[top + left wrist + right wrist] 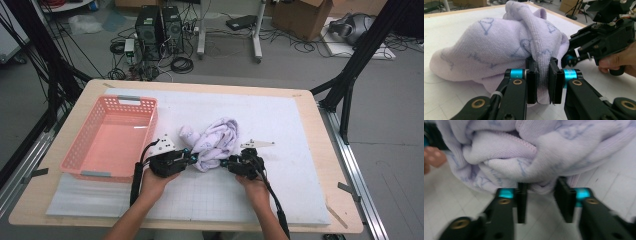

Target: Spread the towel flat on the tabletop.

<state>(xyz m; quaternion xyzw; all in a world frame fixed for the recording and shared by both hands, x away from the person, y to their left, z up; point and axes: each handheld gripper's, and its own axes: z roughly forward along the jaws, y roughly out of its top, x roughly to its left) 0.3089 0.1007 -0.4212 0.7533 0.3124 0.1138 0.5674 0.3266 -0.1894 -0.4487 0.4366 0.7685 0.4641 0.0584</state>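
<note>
Both grippers (189, 158) (226, 163) meet the towel (216, 141); right grip seemingly loose.

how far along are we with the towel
Early on. Done: the left gripper is clamped on a fold of the lavender towel. In hand: the right gripper has a fold between its fingers, with a gap showing, so no grip yet. Left: the towel lies bunched on the white mat, and the pink basket holds nothing.

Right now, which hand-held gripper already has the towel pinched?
The left hand-held gripper: its jaws squeeze a fold of the lilac towel. The right hand-held gripper has its jaws apart at the towel's edge.
</note>
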